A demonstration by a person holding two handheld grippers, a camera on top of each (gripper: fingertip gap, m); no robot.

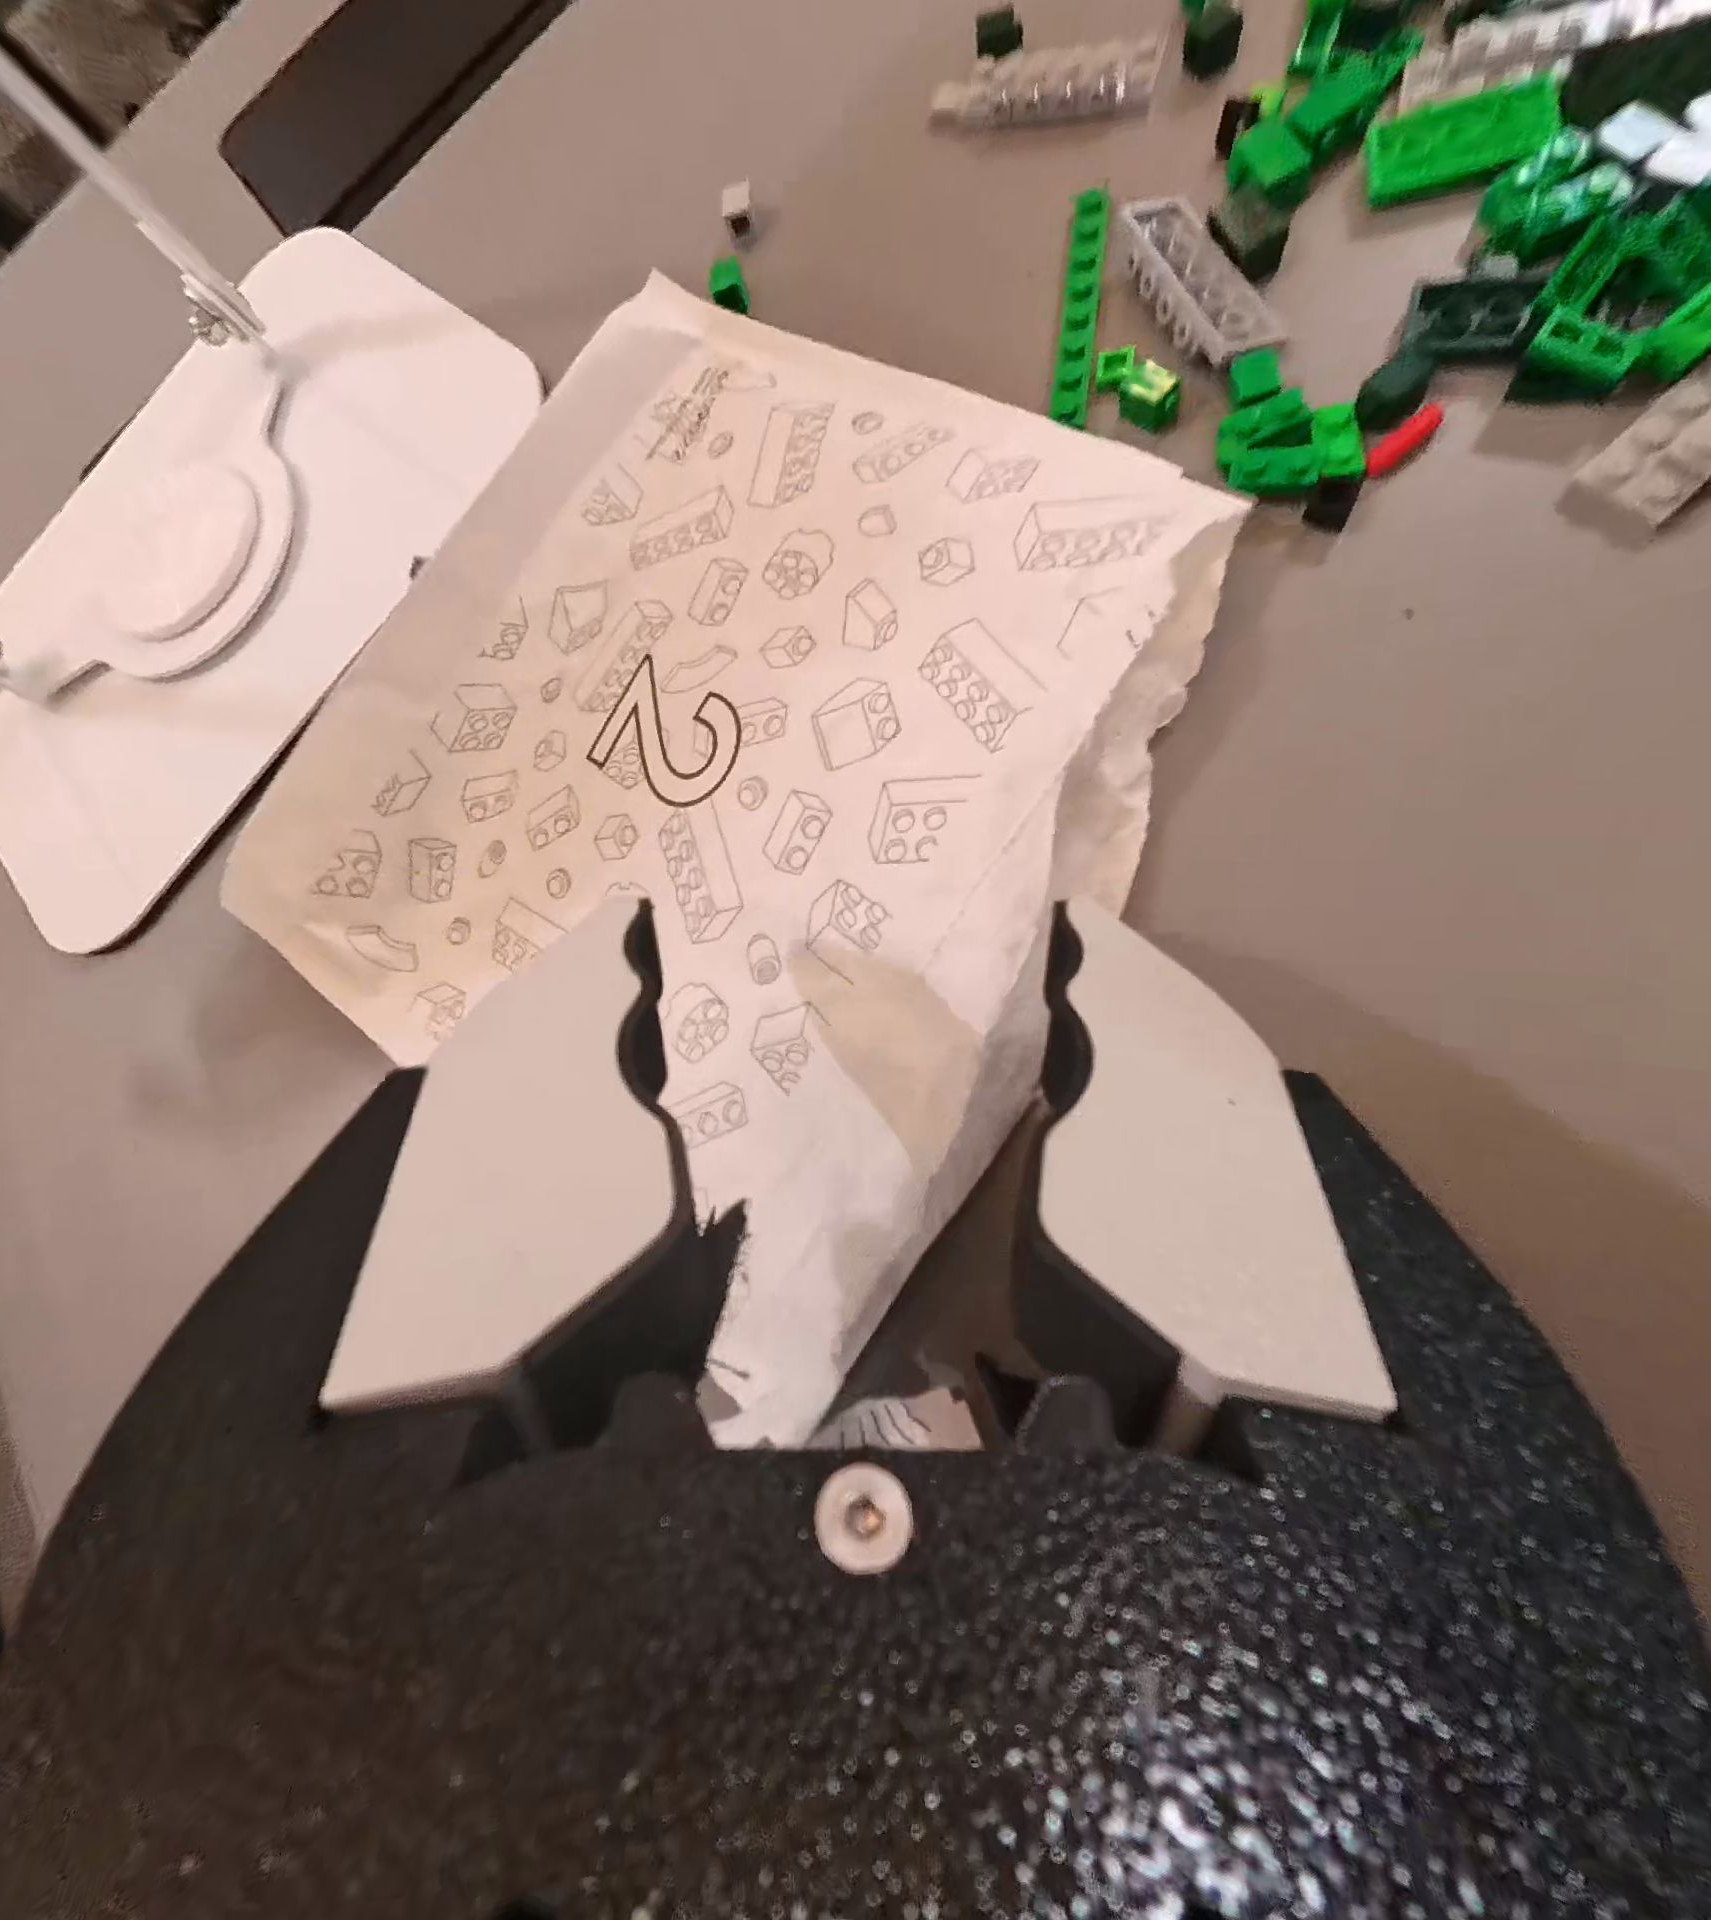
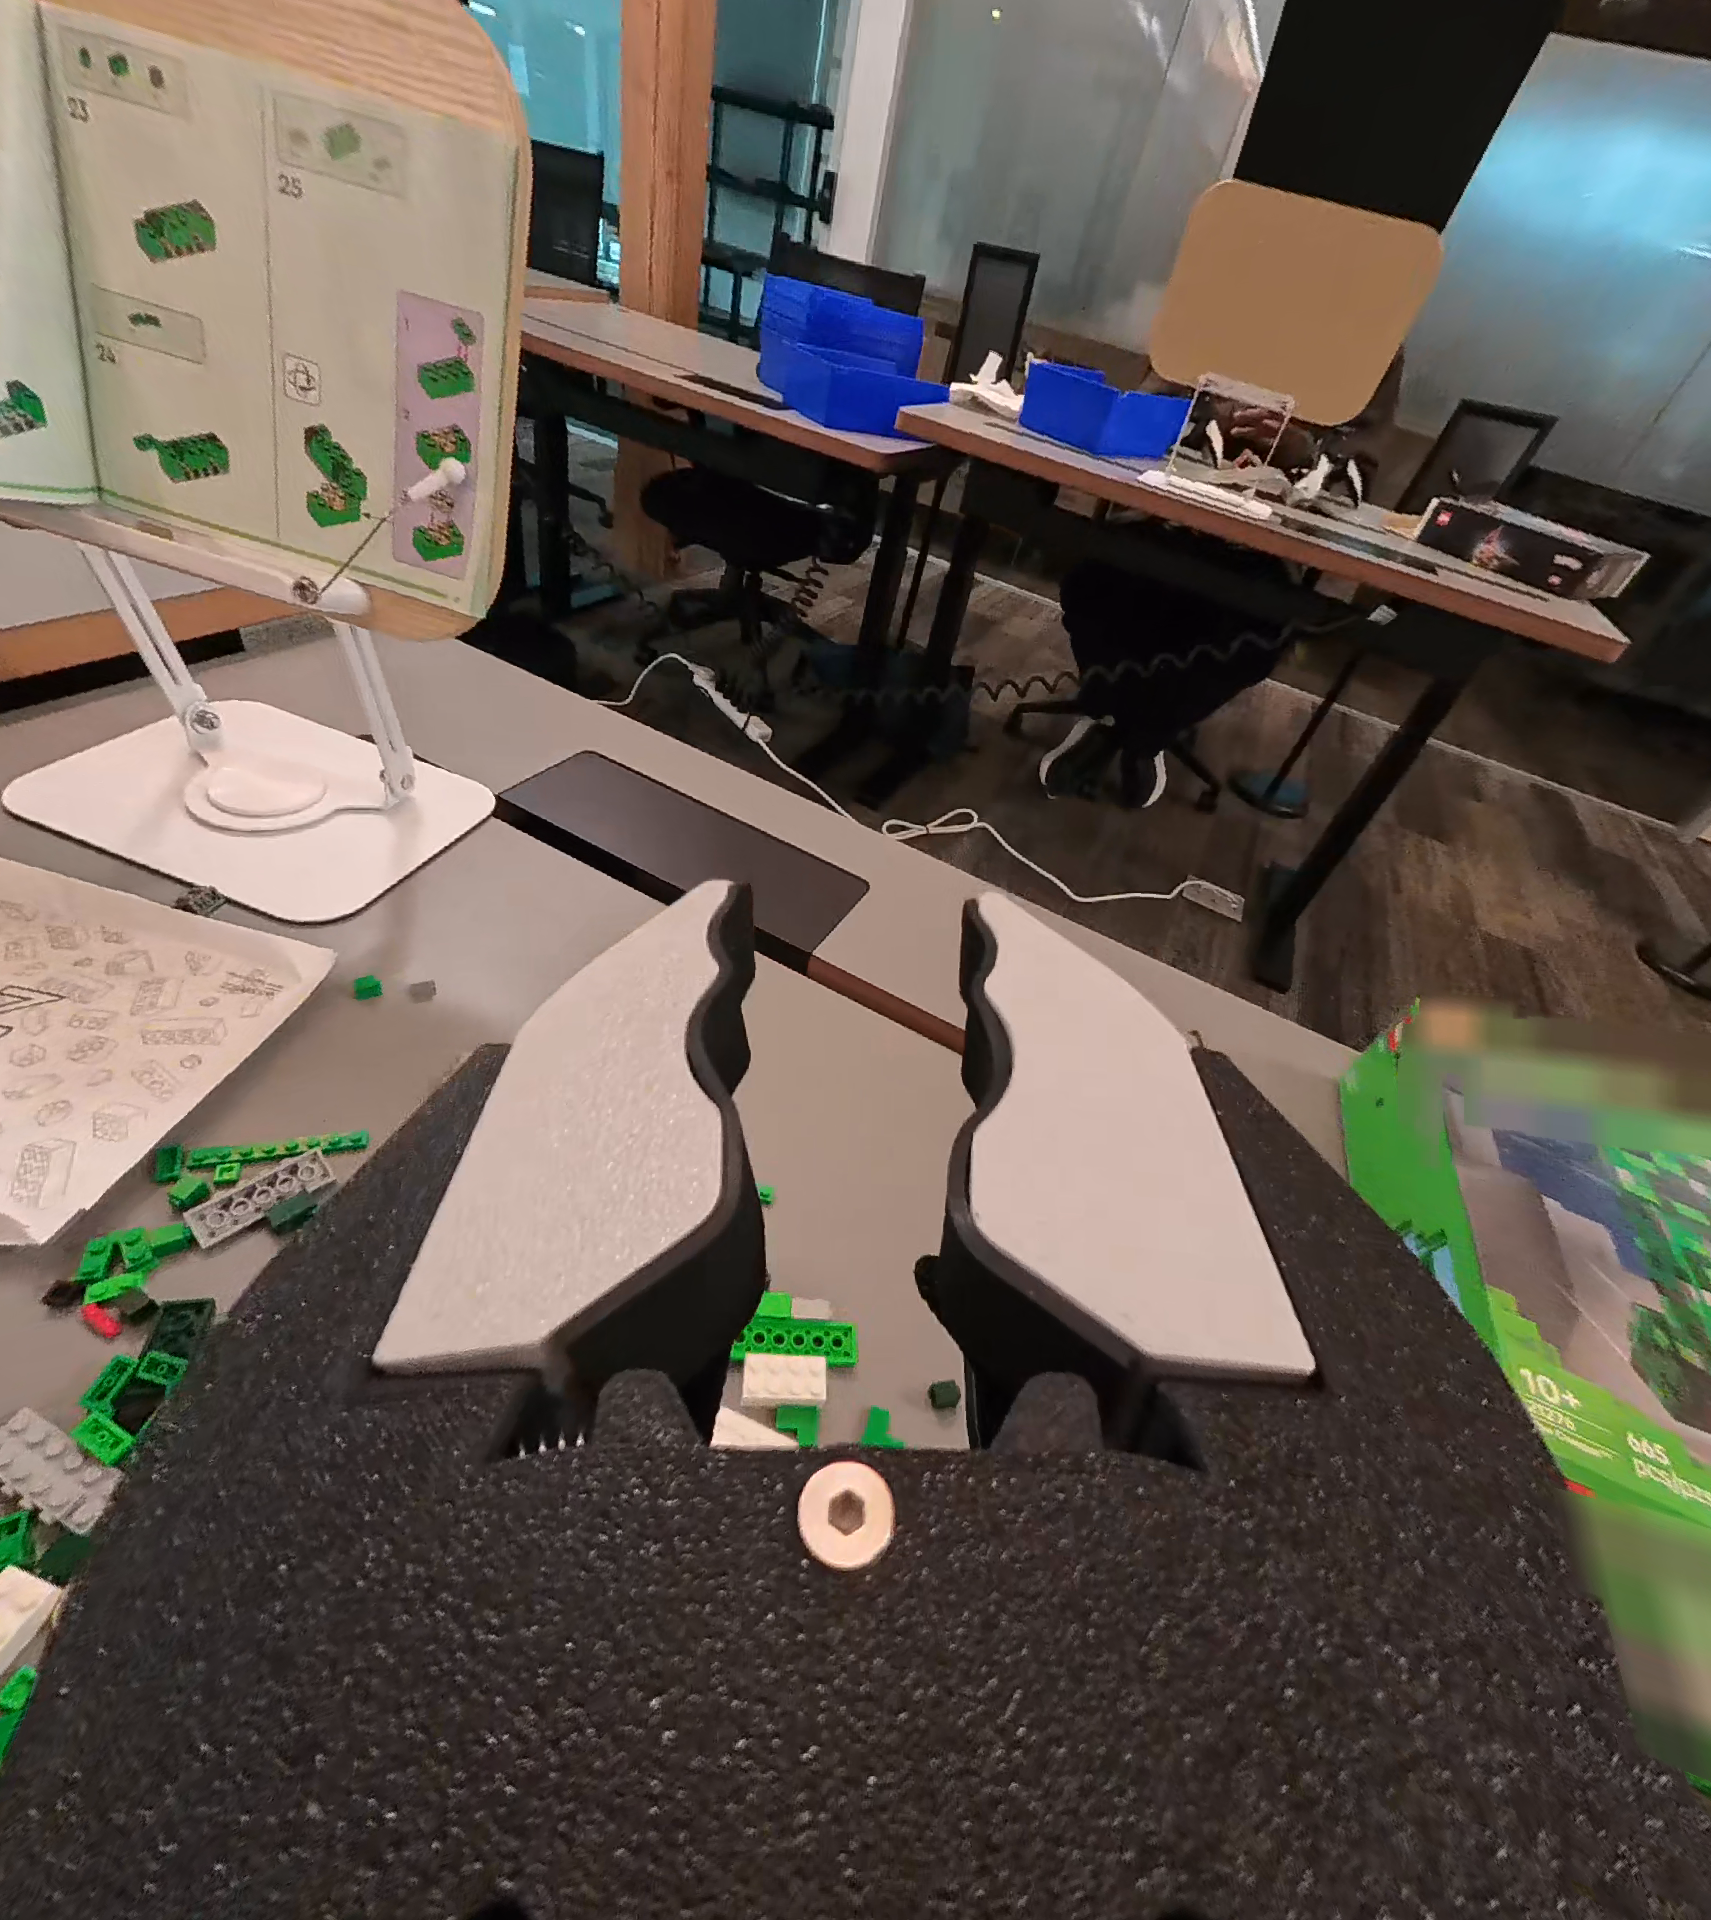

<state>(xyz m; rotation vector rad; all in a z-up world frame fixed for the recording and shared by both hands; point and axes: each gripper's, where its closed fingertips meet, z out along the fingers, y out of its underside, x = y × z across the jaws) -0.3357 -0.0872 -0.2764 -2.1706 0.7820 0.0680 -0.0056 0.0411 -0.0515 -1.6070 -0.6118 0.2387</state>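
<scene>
Paper dominates the left wrist view: a torn white bag (image 1: 789,727) printed with brick outlines lies on the grey worktop (image 1: 1453,935), its ragged lower end running down between the left tongs (image 1: 851,935). Those tongs stand parted, and the paper sits in the gap; whether either finger actually presses it I cannot tell. At the upper right of that frame spreads a loose heap of green bricks (image 1: 1516,239) with grey plates and one small red piece (image 1: 1404,436) at its near edge. At the upper left is the white stand base (image 1: 155,644), just beside the bag's corner.

In the right wrist view the right tongs (image 2: 856,935) are open and empty, hovering above a few green and white bricks (image 2: 794,1351) at the frame's lower middle. A green box (image 2: 1609,1299) sits at the right edge, and an instruction booklet (image 2: 207,291) rests on the stand at the upper left.

Risks, as I judge them: the thin paper could tear further if pinched and pulled at the ragged end; a dragged bag could sweep nearby bricks off the heap or snag on the stand base; the right tongs, lowered carelessly, could scatter the small pieces beneath.
</scene>
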